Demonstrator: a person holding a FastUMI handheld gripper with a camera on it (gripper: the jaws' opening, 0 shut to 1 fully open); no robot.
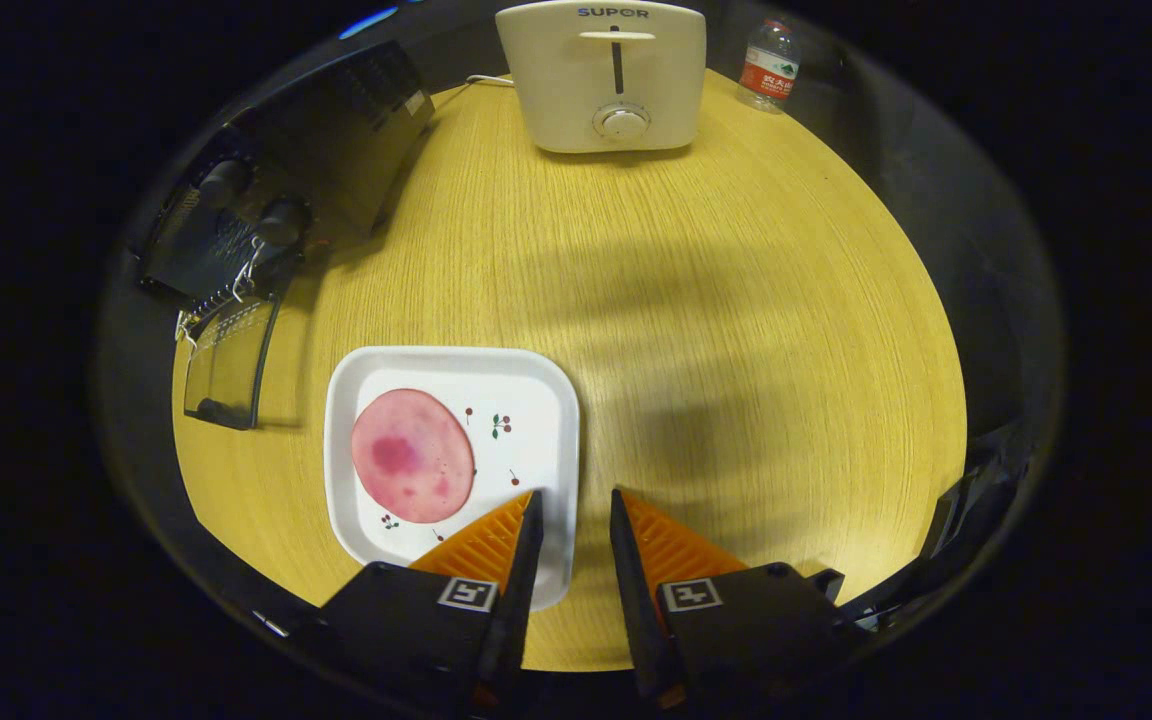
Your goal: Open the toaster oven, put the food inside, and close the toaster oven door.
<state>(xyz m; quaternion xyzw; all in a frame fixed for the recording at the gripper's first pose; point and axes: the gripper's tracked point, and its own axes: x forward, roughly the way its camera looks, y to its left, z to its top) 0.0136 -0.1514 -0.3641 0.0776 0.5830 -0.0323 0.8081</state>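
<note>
The gripper (576, 515) is seen with its fingers parted and nothing held between them, the left fingertip lying over the near right edge of the white plate (536, 400) and the right fingertip over bare table (736, 300). The round pink slice of food (412, 455) lies flat on that plate, just ahead of the fingers and to their left. The toaster oven (286, 190) stands well beyond the plate, further left, its glass door (228, 365) already dropped open toward the plate; the coming move is judged to be a leftward reach to the slice.
</note>
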